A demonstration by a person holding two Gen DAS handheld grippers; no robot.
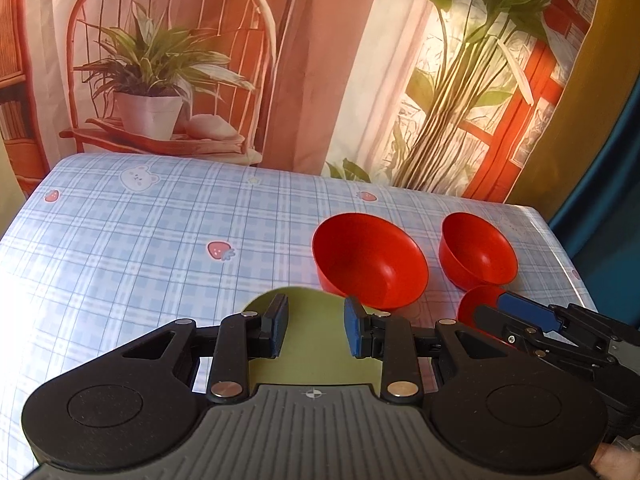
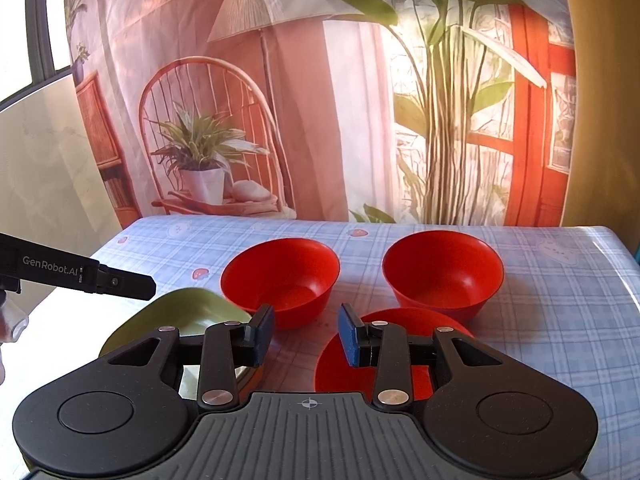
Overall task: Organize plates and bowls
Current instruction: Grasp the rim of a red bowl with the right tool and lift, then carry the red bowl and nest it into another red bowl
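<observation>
From the left wrist camera, the left claw point(image 1: 316, 330) hovers with its jaws apart and empty above a flat olive-green plastic plate point(image 1: 316, 360), which lies directly beneath and between the pads. Ahead and to the right stand two round red plastic bowls, the wider one point(image 1: 370, 260) nearer and the deeper one point(image 1: 478, 256) beyond it. The right claw point(image 1: 520, 316) reaches in from the right over a red plastic plate point(image 1: 478, 304).

From the right wrist camera, the right claw point(image 2: 306, 336) is likewise spread and empty. The red plate point(image 2: 352, 364) sits just below its right pad, the green plate point(image 2: 188, 312) to its lower left, and both bowls point(image 2: 280, 280) point(image 2: 442, 272) stand ahead on the blue checked tablecloth point(image 2: 560, 320). Nothing looks stacked yet; I judge a plate pickup is starting, calling for a descent onto a rim and then a squeeze.
</observation>
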